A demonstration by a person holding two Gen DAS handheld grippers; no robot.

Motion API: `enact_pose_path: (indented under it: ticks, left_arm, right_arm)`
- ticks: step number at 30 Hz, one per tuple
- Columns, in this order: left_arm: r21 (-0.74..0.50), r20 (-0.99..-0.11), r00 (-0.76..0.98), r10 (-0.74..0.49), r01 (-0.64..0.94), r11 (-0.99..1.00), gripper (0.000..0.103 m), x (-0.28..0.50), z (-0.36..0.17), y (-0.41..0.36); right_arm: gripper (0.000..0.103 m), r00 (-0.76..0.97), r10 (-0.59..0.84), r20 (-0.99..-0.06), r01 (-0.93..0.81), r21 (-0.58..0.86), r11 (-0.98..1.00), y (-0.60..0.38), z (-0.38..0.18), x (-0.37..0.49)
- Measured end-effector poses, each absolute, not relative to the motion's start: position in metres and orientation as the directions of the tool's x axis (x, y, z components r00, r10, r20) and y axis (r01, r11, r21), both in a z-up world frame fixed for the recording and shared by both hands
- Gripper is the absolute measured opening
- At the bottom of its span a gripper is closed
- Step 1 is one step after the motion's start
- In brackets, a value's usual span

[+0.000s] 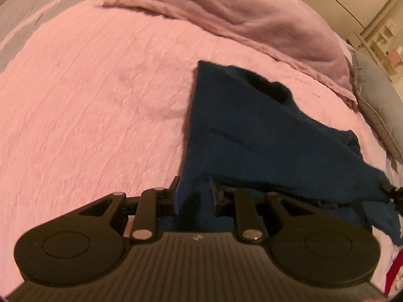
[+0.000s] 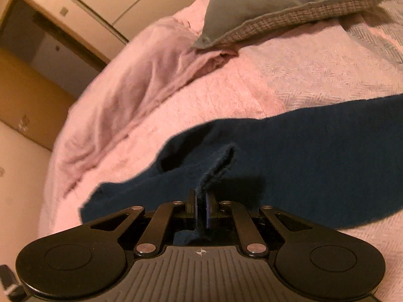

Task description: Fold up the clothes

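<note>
- On the left wrist view we see our left tongs point(image 1: 195, 193) at 6 o'clock, with a bunched edge of the dark blue garment point(image 1: 252, 136) between the two fingers; the fingers stand a little apart around the cloth, so we read them as grasping the garment.
- From those tongs the garment runs up toward 1 o'clock over the pink bedspread point(image 1: 88, 100), part lying on the bed and part lifted.
- At 12 o'clock a crumpled pink blanket point(image 1: 239, 12) lies across the bed.
- At 3 o'clock, at the garment's far corner, the right tongs point(image 1: 389, 190) show as a small dark tip touching the cloth.
- On the right wrist view our right tongs point(image 2: 200, 206) at 6 o'clock are clenched on a thin fold of the garment point(image 2: 314, 163).
- The garment stretches from 8 o'clock to 3 o'clock above the bedspread point(image 2: 289, 75).
- A grey pillow point(image 2: 277, 5) sits at 1 o'clock, its corner over the pink blanket point(image 2: 131, 88).
</note>
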State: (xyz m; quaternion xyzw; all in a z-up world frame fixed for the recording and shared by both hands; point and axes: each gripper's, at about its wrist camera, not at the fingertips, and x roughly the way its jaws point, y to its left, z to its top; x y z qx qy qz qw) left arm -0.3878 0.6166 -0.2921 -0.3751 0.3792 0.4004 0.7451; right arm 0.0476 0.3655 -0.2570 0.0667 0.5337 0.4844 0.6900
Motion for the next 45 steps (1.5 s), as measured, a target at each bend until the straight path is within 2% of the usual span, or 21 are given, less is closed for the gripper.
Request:
enact_pose_path:
  ticks: [2,3,5,9,10,14,15,18,21,22,23,25,30,38,39,44,45]
  left_arm:
    - [-0.248,-0.863,0.395,0.316,-0.875,0.416,0.017,-0.382,-0.291,0.619]
    - [-0.247,-0.862,0.396,0.316,-0.873,0.421,0.017,-0.379,-0.291,0.620]
    - [-0.244,-0.866,0.393,0.310,-0.872,0.424,0.017,-0.375,-0.294,0.623]
    - [-0.232,-0.871,0.387,0.304,-0.868,0.439,0.019,-0.366,-0.296,0.623]
    - [-0.227,-0.870,0.386,0.306,-0.865,0.448,0.021,-0.364,-0.296,0.622]
    - [-0.203,-0.874,0.377,0.308,-0.857,0.474,0.025,-0.351,-0.303,0.623]
    - [-0.193,-0.881,0.367,0.299,-0.856,0.480,0.027,-0.346,-0.309,0.624]
    - [-0.127,-0.906,0.305,0.293,-0.857,0.499,0.026,-0.333,-0.325,0.624]
    - [-0.111,-0.906,0.298,0.300,-0.853,0.510,0.026,-0.330,-0.311,0.616]
    - [-0.107,-0.906,0.296,0.303,-0.851,0.514,0.026,-0.329,-0.306,0.613]
    - [-0.108,-0.904,0.299,0.304,-0.850,0.515,0.027,-0.329,-0.299,0.608]
    - [-0.100,-0.906,0.291,0.307,-0.853,0.513,0.027,-0.327,-0.286,0.597]
    - [-0.110,-0.904,0.298,0.308,-0.856,0.506,0.027,-0.319,-0.262,0.564]
    - [-0.100,-0.903,0.292,0.316,-0.856,0.506,0.027,-0.302,-0.247,0.528]
    - [-0.104,-0.902,0.293,0.316,-0.859,0.501,0.027,-0.303,-0.246,0.527]
    - [-0.121,-0.900,0.298,0.319,-0.873,0.473,0.027,-0.307,-0.245,0.520]
    - [-0.124,-0.900,0.296,0.319,-0.877,0.464,0.027,-0.310,-0.245,0.518]
  right_arm:
    - [0.005,-0.043,0.780,-0.624,-0.585,0.649,0.486,0.361,-0.247,0.046]
    - [0.005,-0.034,0.777,-0.629,-0.594,0.638,0.490,0.361,-0.245,0.048]
    - [0.005,0.003,0.719,-0.695,-0.615,0.566,0.549,0.366,-0.252,0.053]
    - [0.005,0.132,0.447,-0.885,-0.632,0.273,0.726,0.378,-0.282,0.058]
    - [0.005,0.151,0.418,-0.896,-0.628,0.240,0.741,0.376,-0.285,0.058]
    - [0.006,0.089,0.573,-0.815,-0.570,0.430,0.700,0.353,-0.282,0.054]
    - [0.006,0.066,0.558,-0.827,-0.571,0.428,0.701,0.353,-0.289,0.054]
    - [0.006,0.039,0.479,-0.877,-0.580,0.371,0.726,0.346,-0.306,0.053]
    - [0.009,0.042,0.533,-0.845,-0.511,0.440,0.739,0.310,-0.296,0.063]
    - [0.022,0.050,0.547,-0.835,-0.481,0.460,0.746,0.297,-0.293,0.067]
    - [0.039,0.072,0.554,-0.829,-0.441,0.472,0.763,0.278,-0.290,0.074]
    - [0.047,0.125,0.556,-0.821,-0.354,0.487,0.798,0.239,-0.286,0.095]
    - [0.048,0.232,0.573,-0.786,-0.136,0.557,0.819,0.154,-0.288,0.141]
    - [0.048,0.371,0.635,-0.677,0.169,0.722,0.671,0.063,-0.316,0.201]
    - [0.047,0.385,0.637,-0.668,0.171,0.730,0.662,0.059,-0.315,0.205]
    - [0.047,0.420,0.633,-0.650,-0.054,0.678,0.733,0.102,-0.281,0.193]
    - [0.043,0.427,0.633,-0.646,-0.099,0.662,0.743,0.111,-0.274,0.191]
